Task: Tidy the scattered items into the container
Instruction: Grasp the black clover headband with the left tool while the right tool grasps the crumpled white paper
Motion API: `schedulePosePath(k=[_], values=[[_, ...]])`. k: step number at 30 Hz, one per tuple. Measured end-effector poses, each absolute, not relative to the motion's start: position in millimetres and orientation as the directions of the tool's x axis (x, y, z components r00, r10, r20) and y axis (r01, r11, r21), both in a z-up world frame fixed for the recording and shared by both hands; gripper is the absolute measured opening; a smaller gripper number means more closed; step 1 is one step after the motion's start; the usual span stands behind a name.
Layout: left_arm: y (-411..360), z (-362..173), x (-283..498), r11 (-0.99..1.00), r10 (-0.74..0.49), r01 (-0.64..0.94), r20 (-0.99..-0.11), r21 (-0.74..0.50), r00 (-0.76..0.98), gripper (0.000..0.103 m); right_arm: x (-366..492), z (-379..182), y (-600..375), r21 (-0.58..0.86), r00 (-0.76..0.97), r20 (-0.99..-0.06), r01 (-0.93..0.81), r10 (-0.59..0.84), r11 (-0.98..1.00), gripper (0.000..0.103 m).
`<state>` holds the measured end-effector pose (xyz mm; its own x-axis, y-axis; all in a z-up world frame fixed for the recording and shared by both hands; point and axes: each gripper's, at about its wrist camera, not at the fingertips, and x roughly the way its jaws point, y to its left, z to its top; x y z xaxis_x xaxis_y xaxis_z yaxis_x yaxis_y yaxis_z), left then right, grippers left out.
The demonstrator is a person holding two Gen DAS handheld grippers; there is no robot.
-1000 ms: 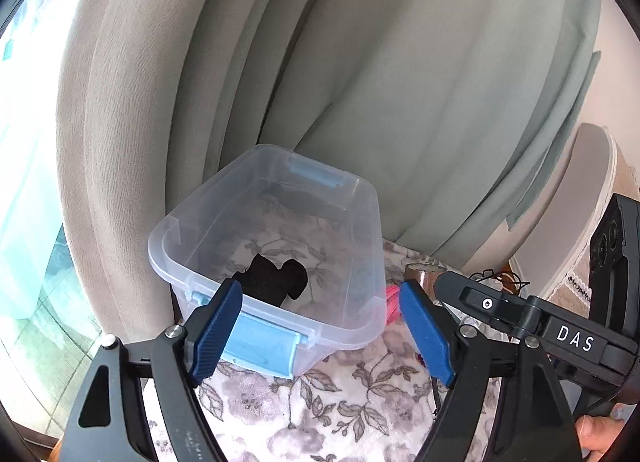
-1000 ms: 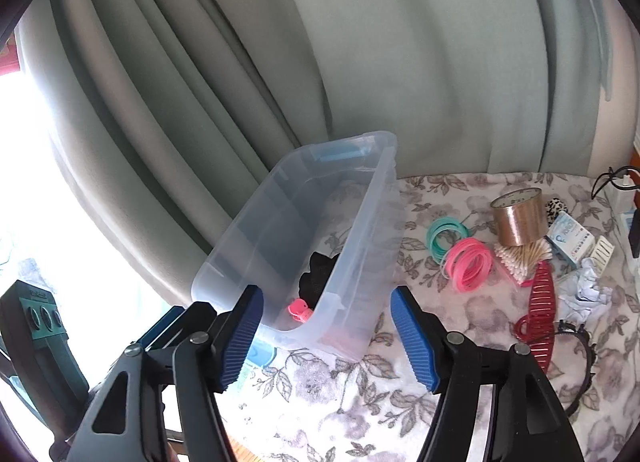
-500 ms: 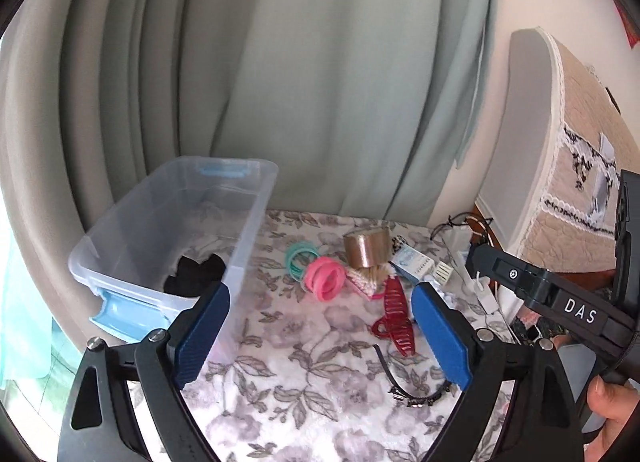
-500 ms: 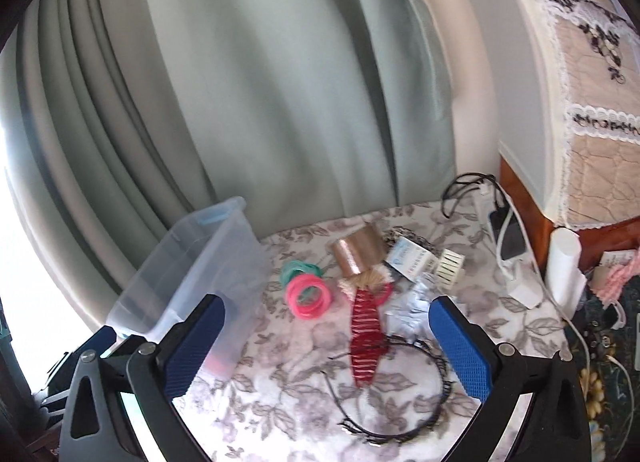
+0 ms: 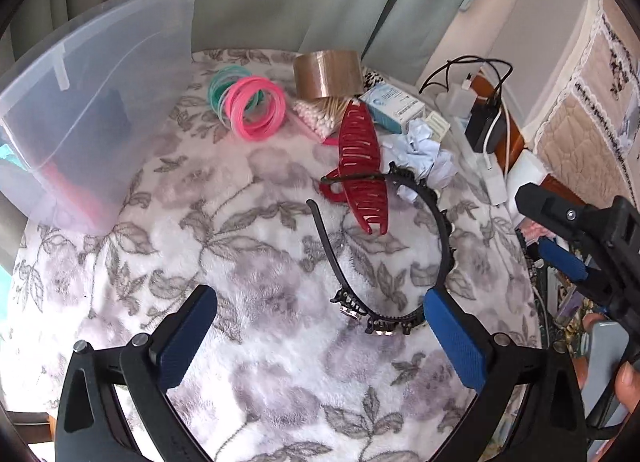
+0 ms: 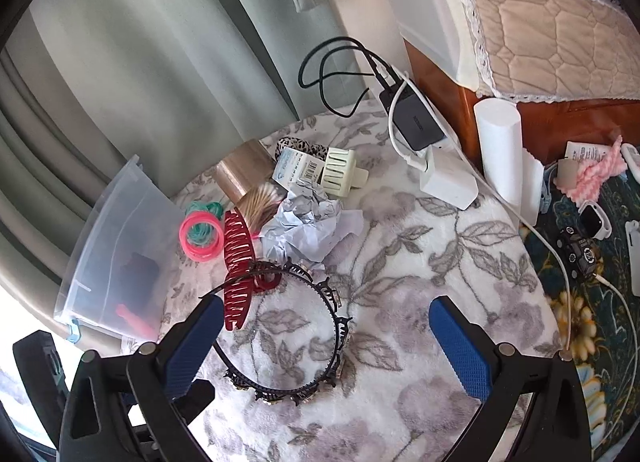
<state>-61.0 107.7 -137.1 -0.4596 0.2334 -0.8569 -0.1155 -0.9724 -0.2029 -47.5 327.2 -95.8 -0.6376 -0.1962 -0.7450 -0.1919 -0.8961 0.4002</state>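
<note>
Both grippers hang empty over the counter, the left gripper (image 5: 318, 336) opening wider, the right gripper (image 6: 326, 342) spread fully. The next pick looks like the black headband (image 6: 320, 326) mid-counter; the container (image 5: 92, 102) stands at the left edge.

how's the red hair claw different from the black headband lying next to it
The red hair claw is a solid, glossy, toothed clip; the black headband is a thin open arc with small studs.

The claw lies nearer the cotton swabs; the headband curves nearer the camera.

The headband's end crosses over the claw.

Both lie loose on the floral cloth, outside the container.
</note>
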Motion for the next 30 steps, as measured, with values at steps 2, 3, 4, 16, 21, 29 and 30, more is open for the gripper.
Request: schedulePosePath(k=[2,3,4,16,21,29,30], values=[[108.8,-145.5,-65.7,-0.972,0.234,-0.084,-0.866,-0.220,-0.441,0.103,-54.9,-102.3,328.7,0.418,-0.630,-0.746,-0.191,-0.215,-0.888,0.103],[109.8,-149.2,-67.7,-0.972,0.233,-0.073,-0.869,-0.224,-0.436,0.103,-58.8,-105.3,329.4,0.426,-0.627,-0.747,-0.193,-0.224,-0.884,0.102],[112.1,-152.0,-69.2,-0.974,0.226,-0.075,-0.872,-0.215,-0.434,0.102,-63.6,-108.1,329.5,0.434,-0.622,-0.748,-0.195,-0.231,-0.880,0.101],[122.0,-173.9,-80.9,-0.971,0.238,-0.102,-0.888,-0.216,-0.392,0.070,-130.4,-152.9,324.4,0.547,-0.569,-0.744,-0.219,-0.350,-0.808,0.091],[115.6,-171.1,-81.8,-0.967,0.255,-0.107,-0.884,-0.232,-0.393,0.050,-149.1,-167.8,325.8,0.570,-0.557,-0.749,-0.265,-0.359,-0.777,0.083],[98.0,-164.2,-76.4,-0.944,0.327,-0.090,-0.871,-0.316,-0.367,0.011,-142.1,-158.3,324.7,0.610,-0.575,-0.724,-0.275,-0.380,-0.743,0.051],[97.1,-161.2,-73.1,-0.942,0.334,-0.097,-0.867,-0.321,-0.371,0.011,-138.4,-154.8,323.2,0.604,-0.579,-0.725,-0.273,-0.373,-0.749,0.051]])
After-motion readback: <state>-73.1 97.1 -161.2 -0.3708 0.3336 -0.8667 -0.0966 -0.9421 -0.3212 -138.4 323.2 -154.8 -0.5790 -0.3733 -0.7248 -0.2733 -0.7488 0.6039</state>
